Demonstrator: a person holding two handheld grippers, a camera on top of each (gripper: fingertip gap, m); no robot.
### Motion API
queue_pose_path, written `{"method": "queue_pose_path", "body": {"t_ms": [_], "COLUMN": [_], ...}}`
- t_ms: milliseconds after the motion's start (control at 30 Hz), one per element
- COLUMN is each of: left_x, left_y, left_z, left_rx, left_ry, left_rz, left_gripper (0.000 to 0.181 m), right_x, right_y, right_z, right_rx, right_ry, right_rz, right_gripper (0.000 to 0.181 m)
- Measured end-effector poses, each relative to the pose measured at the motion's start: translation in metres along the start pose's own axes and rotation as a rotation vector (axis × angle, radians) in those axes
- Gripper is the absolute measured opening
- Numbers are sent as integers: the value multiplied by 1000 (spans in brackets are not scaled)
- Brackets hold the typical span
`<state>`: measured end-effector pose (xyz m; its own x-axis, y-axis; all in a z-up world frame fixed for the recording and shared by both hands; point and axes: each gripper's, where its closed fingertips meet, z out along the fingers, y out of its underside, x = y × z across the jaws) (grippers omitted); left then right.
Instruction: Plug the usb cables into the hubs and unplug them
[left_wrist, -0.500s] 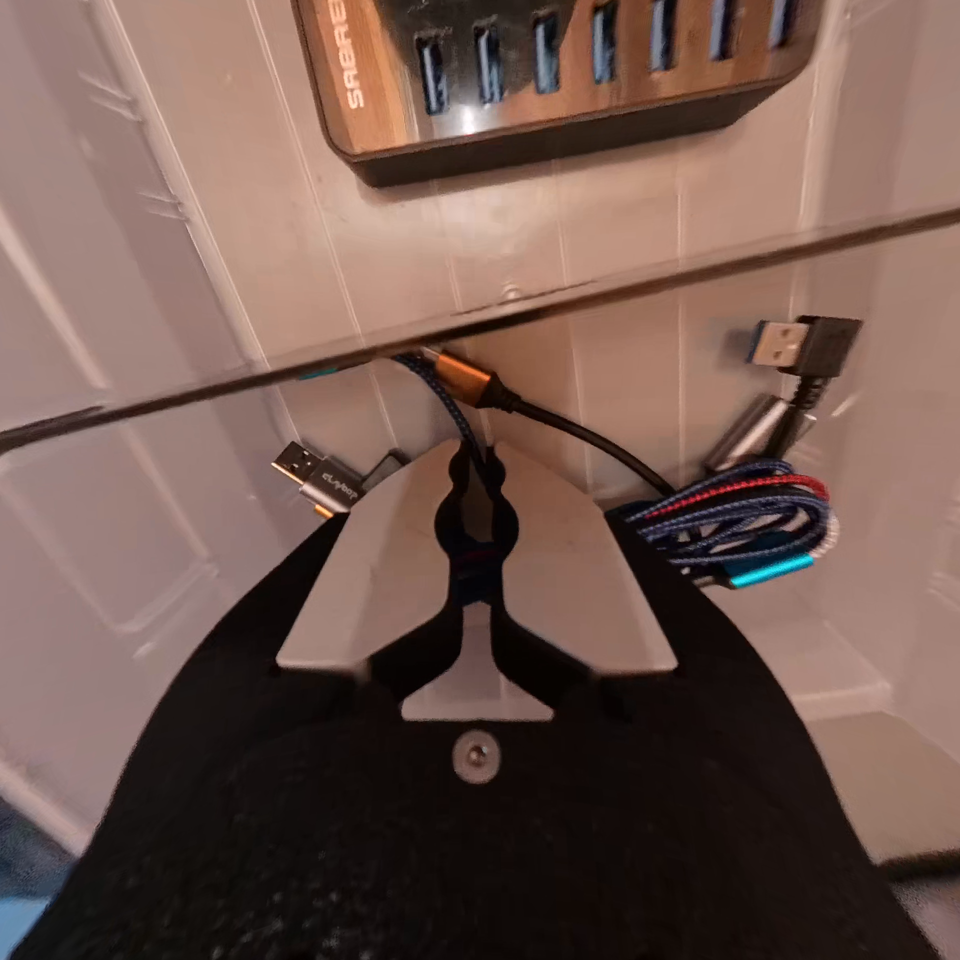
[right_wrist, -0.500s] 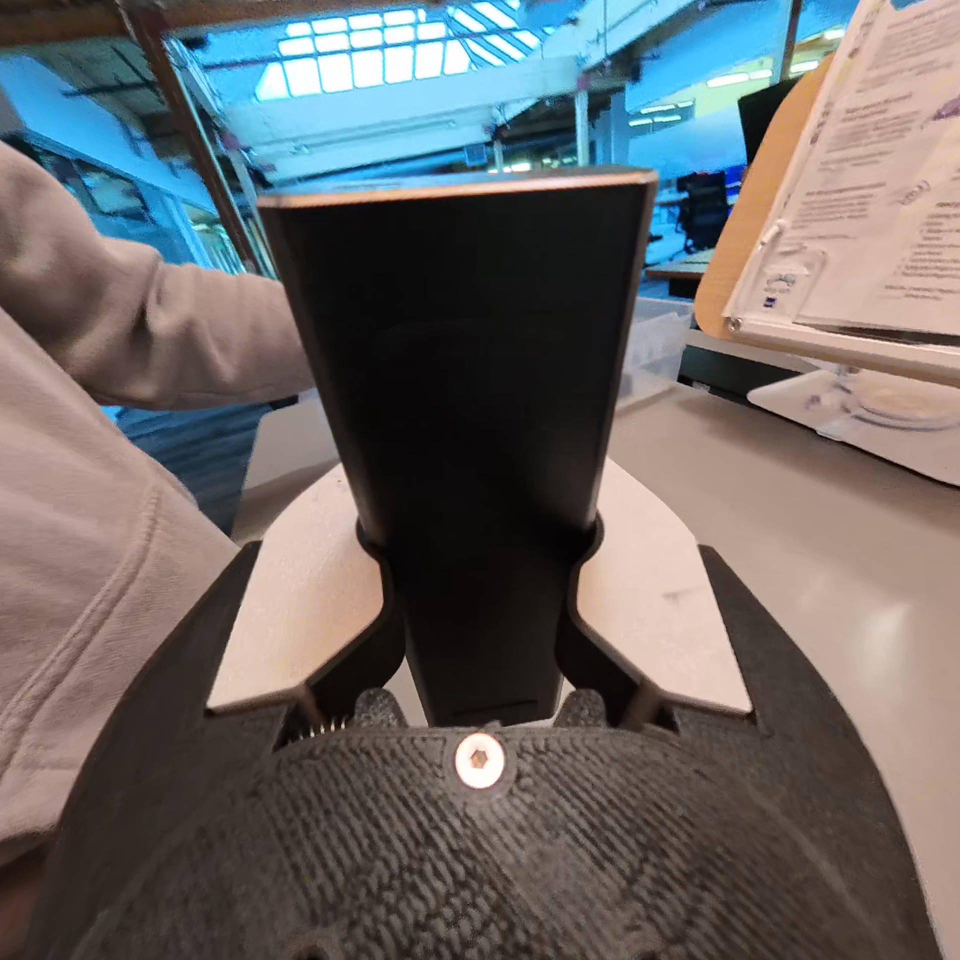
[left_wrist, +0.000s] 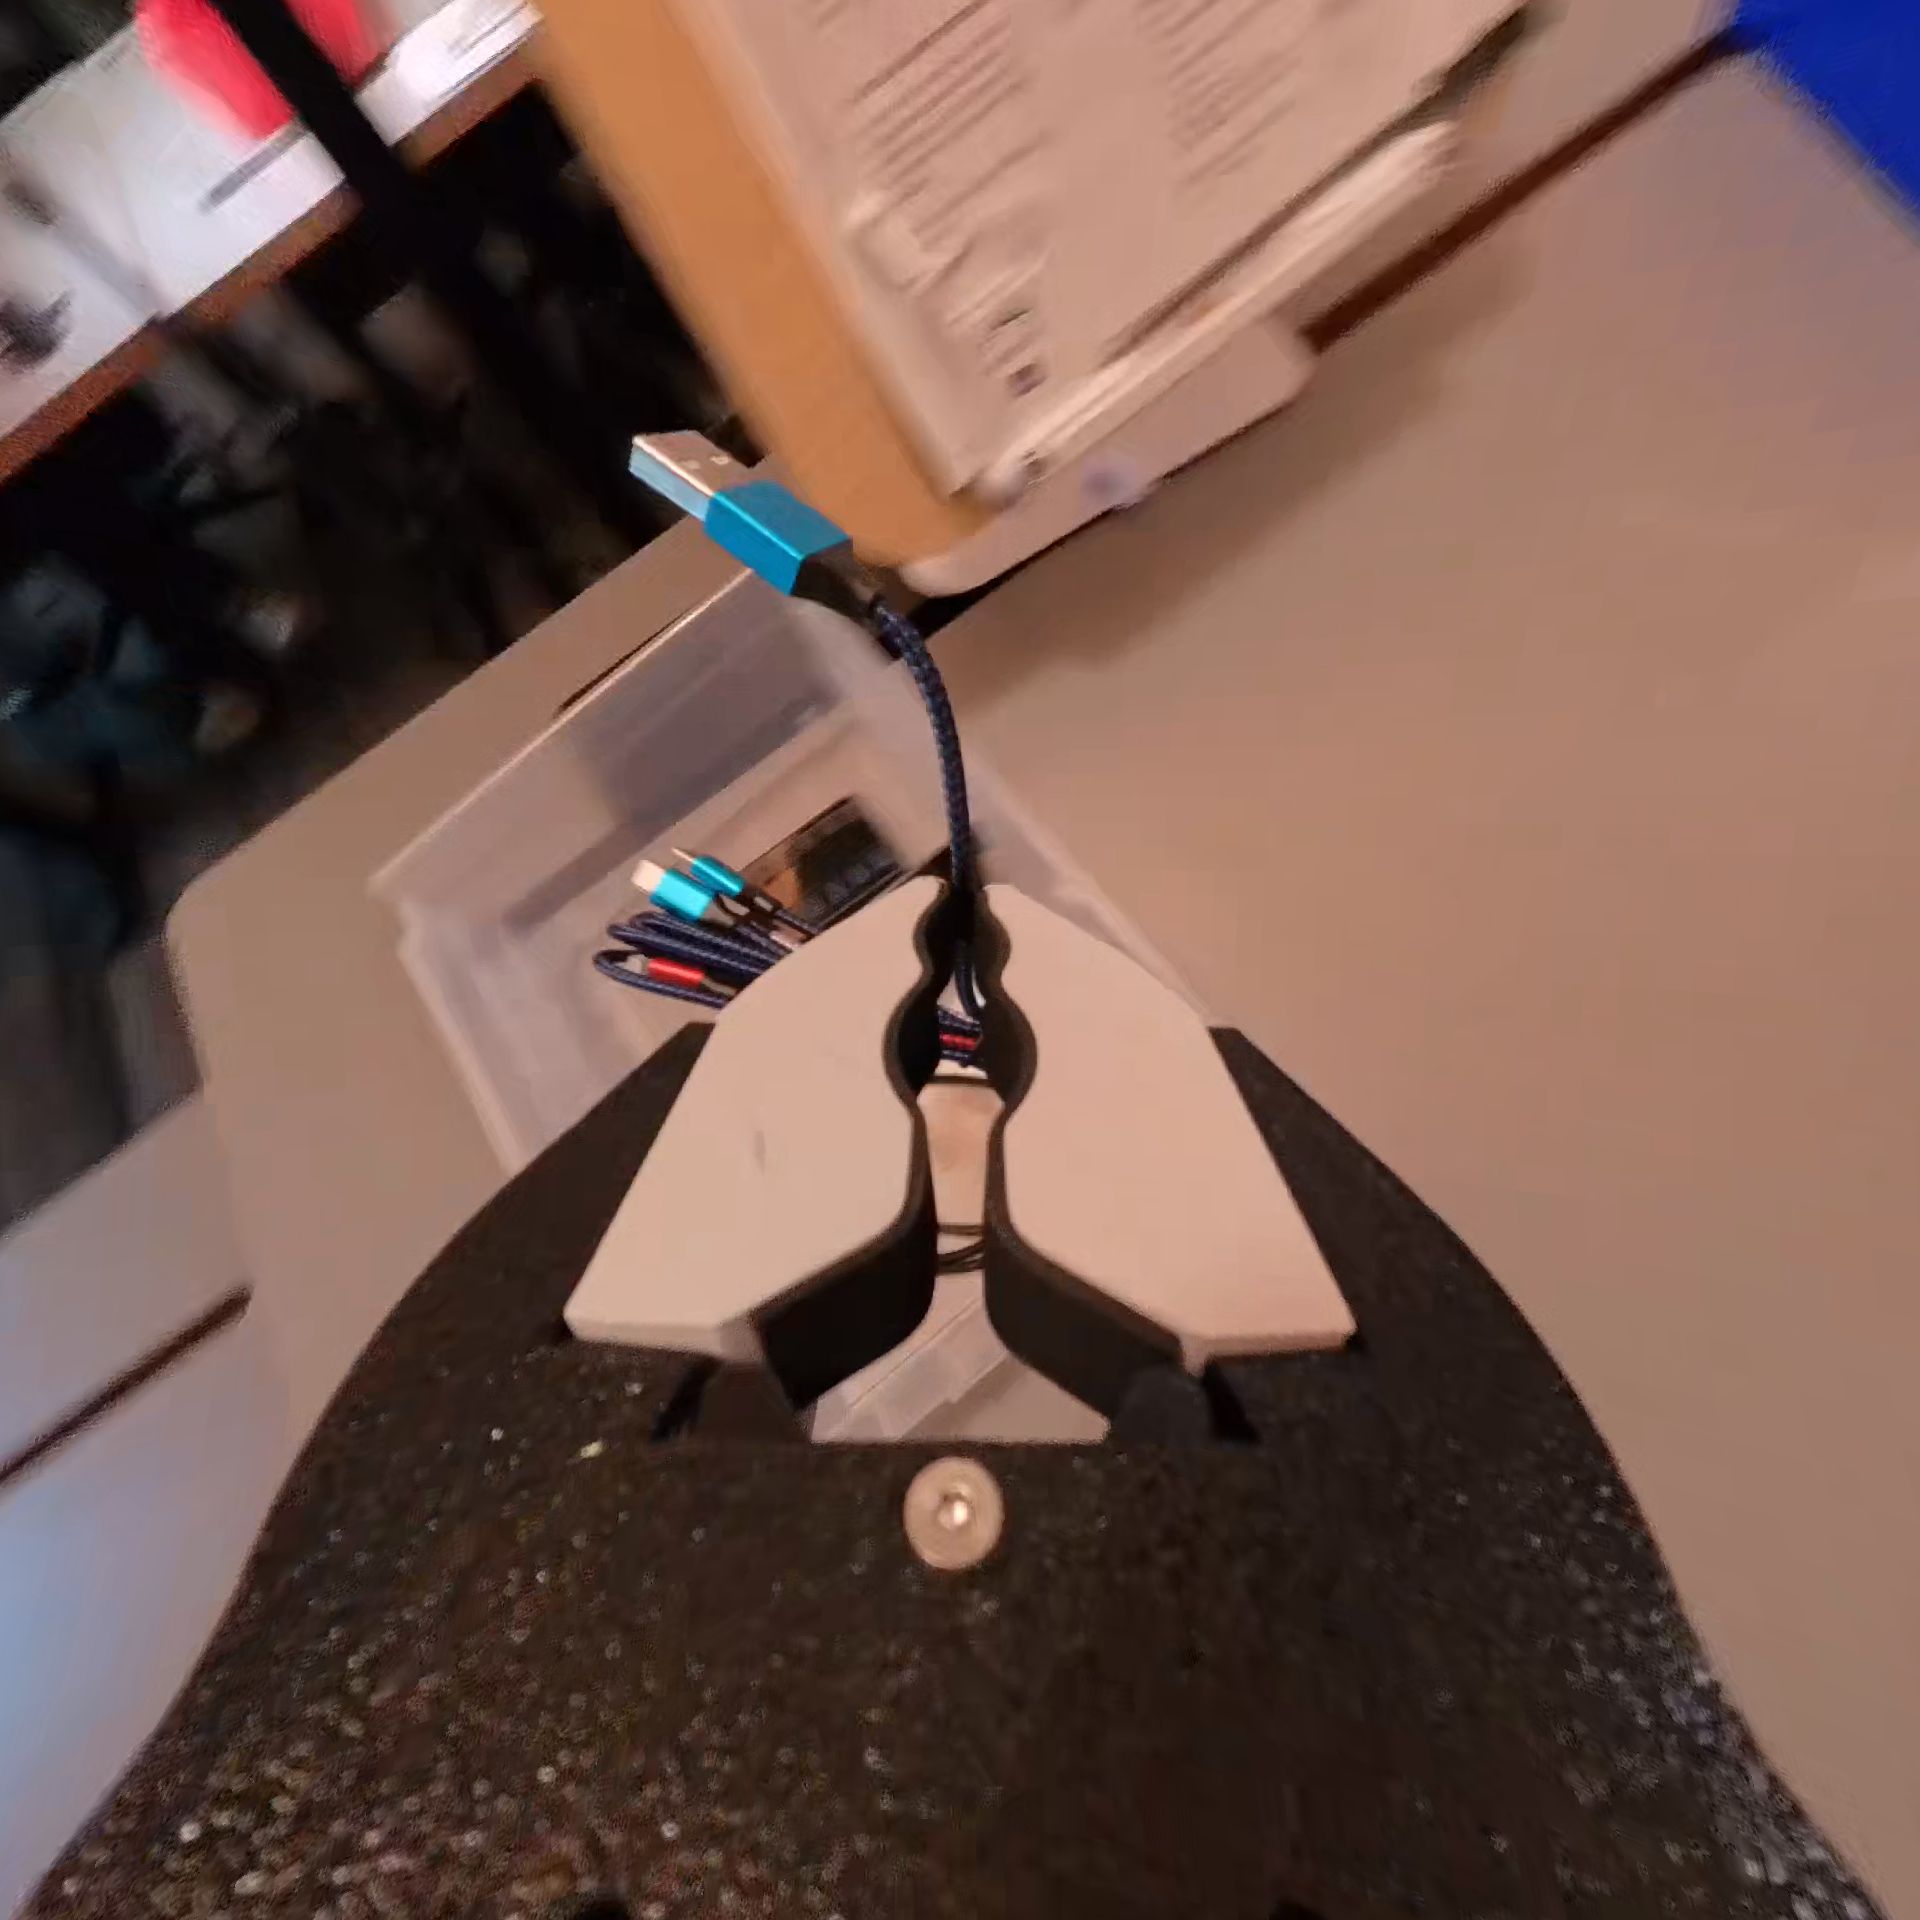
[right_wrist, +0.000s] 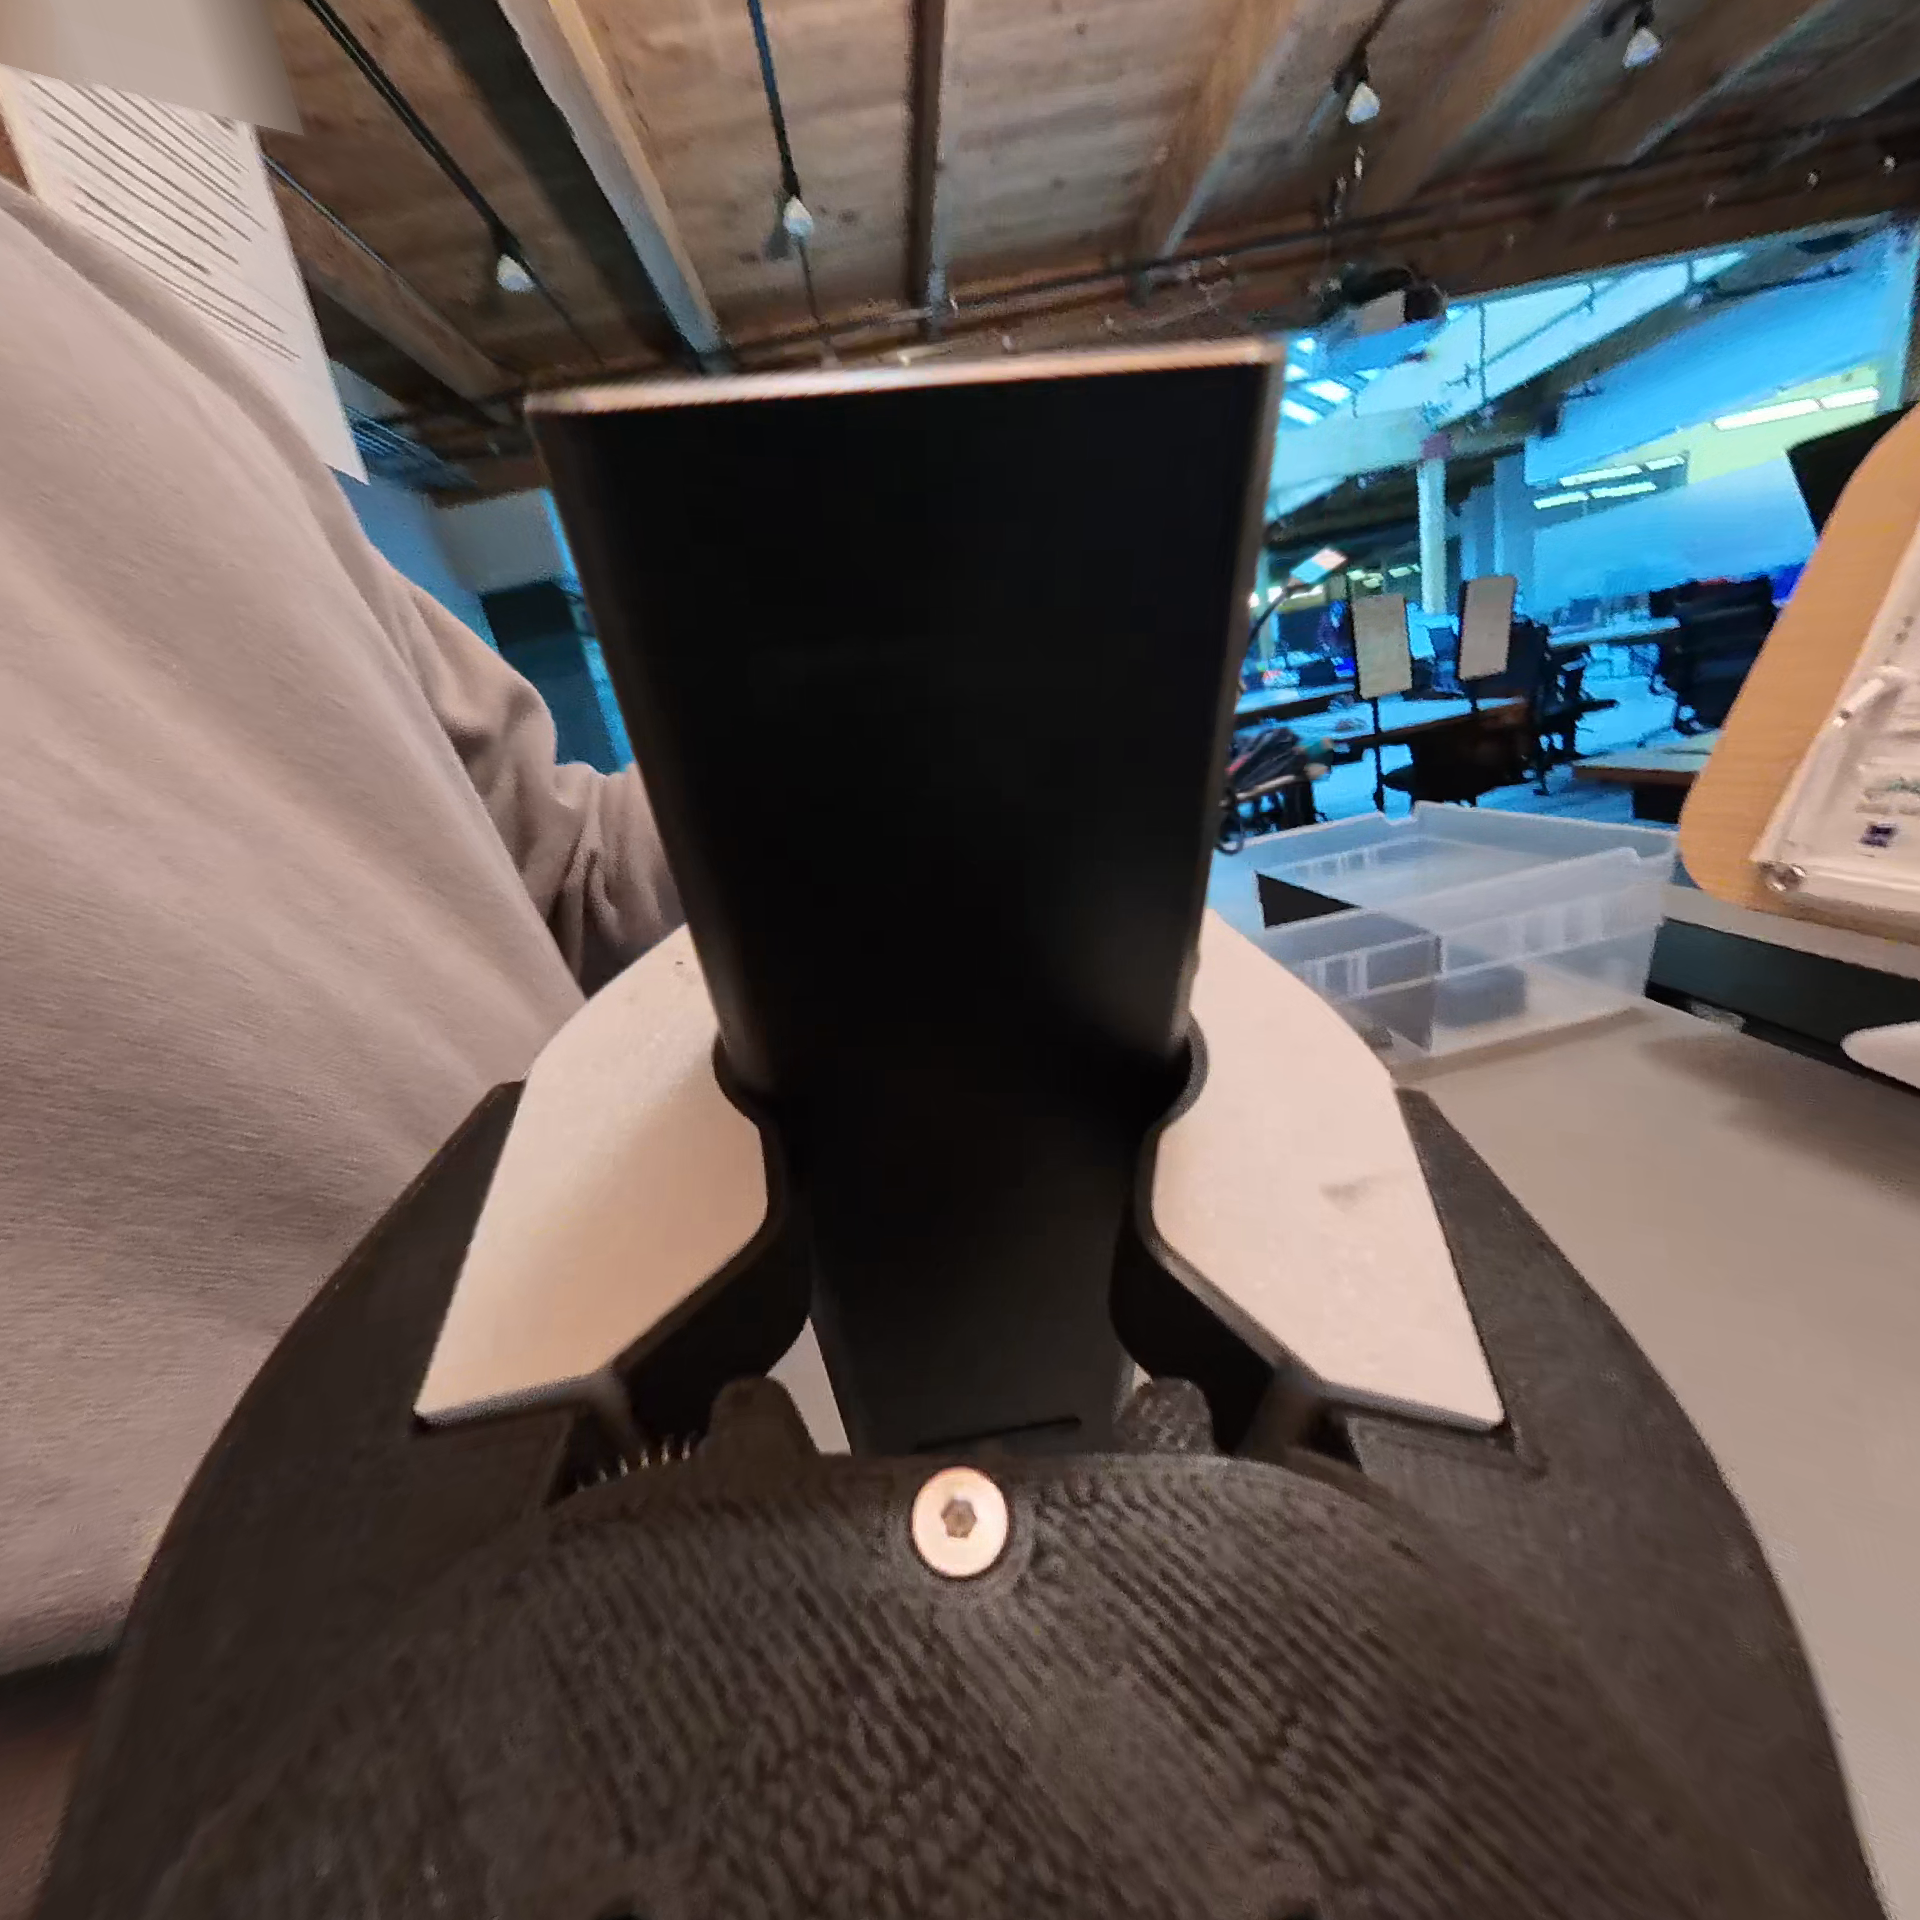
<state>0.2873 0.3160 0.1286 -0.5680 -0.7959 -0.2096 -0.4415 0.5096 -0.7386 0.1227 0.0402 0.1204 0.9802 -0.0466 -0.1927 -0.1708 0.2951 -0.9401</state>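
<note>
My left gripper is pinched nearly closed on a blue braided usb cable, whose blue-shelled plug stands up toward the upper middle of the frame, above the grey table. More cables lie in the clear bin at centre left. My right gripper clamps the black hub upright at centre frame (its ports are out of sight), beside my grey sleeve.

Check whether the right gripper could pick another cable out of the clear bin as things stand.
Probably not: the right gripper is shut on a black hub, so its fingers are occupied, and it points upward, away from the clear bin.
</note>
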Motion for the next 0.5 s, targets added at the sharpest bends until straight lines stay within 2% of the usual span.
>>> {"method": "queue_pose_path", "body": {"t_ms": [33,133,233,367,500], "left_x": [19,78,132,185,226], "left_y": [-7,-16,-14,5,33], "left_z": [-5,-19,-31,-22,-12], "left_rx": [17,38,60,157,224], "left_ry": [94,383,664,909,1133], "left_rz": [53,184,299,468,485], "left_gripper": [2,2,2,2,2], "right_x": [-4,-12,-16,-16,-14], "right_y": [-3,-14,-18,-13,-1], "right_z": [0,-2,-4,-3,0], "right_rx": [19,85,109,75,5], "right_ry": [-25,-85,-109,-94,-53], "right_rz": [5,20,30,13,-15], "right_gripper": [74,75,75,74,74]}}
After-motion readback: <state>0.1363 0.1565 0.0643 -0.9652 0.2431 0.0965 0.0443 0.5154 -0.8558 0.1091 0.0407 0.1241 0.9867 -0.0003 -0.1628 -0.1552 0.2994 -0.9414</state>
